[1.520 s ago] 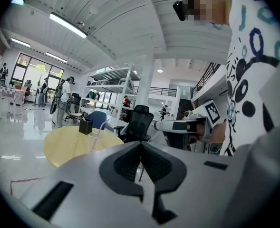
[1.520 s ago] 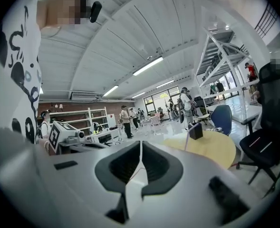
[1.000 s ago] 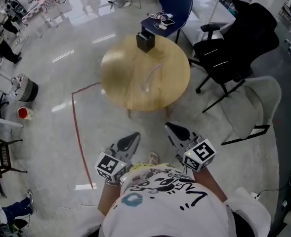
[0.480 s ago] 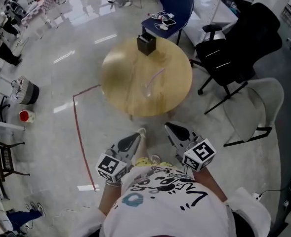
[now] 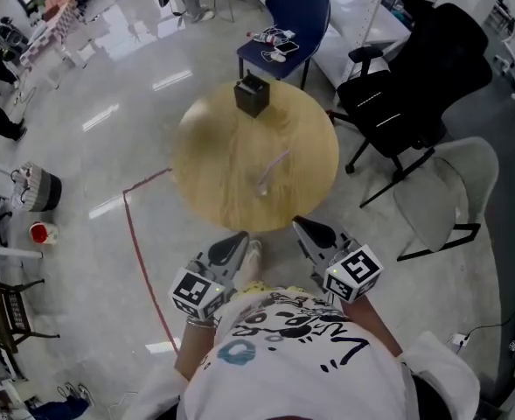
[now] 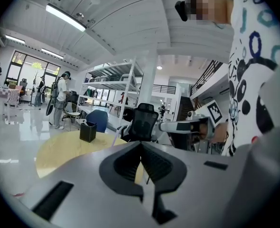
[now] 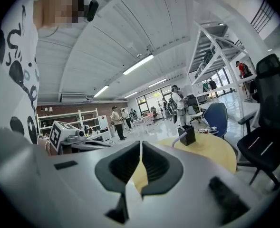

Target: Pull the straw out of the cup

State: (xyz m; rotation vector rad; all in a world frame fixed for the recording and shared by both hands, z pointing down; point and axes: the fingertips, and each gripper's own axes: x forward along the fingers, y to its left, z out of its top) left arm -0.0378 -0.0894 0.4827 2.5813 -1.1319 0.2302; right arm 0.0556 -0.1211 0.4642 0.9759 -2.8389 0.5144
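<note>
Hovering off edge of table | left gripper, right gripper: jaws together, empty | cup, straw well ahead

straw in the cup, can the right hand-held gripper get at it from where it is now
Probably not yet. The right hand-held gripper hangs by the near edge of the table, jaws shut, while the straw stands in the cup mid-table. Nothing blocks the way; it looks too far off.

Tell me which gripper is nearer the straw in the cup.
Right, slightly. The right gripper sits just short of the table edge, below and a little right of the straw in the head view; the left gripper hangs further back, below and left. Neither touches it.
</note>
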